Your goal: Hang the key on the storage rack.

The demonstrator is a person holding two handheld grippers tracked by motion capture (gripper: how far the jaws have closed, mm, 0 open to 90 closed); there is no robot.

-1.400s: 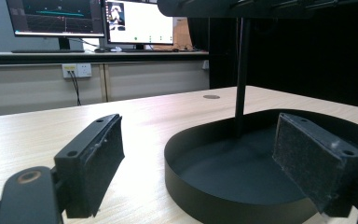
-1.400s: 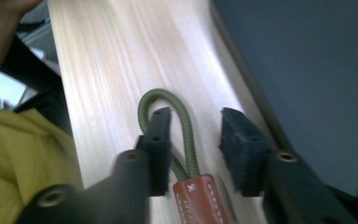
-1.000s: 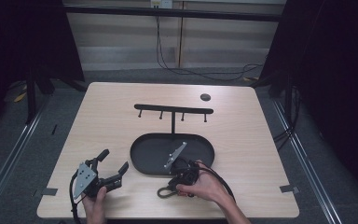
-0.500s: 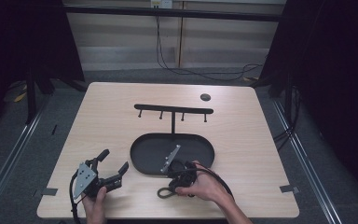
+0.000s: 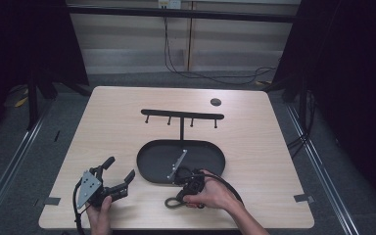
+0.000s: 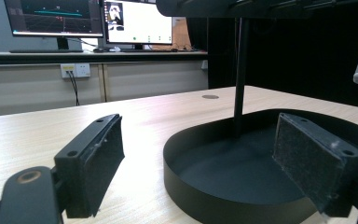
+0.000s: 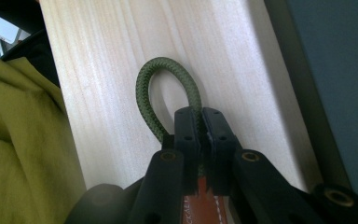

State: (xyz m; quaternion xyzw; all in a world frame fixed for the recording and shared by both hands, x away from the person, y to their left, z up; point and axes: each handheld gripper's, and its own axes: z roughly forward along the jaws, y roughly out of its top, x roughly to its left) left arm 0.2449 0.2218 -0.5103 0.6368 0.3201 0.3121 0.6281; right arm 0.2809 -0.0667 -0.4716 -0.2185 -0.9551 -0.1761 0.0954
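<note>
The right gripper clamps a green cord loop on the table just before the black oval tray; the left gripper rests wide open beside it

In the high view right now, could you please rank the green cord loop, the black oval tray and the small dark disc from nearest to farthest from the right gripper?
1. Green cord loop: clamped in the right gripper, at the table's near edge.
2. Black oval tray: just beyond the gripper, mid-table.
3. Small dark disc: near the table's far edge.
</note>
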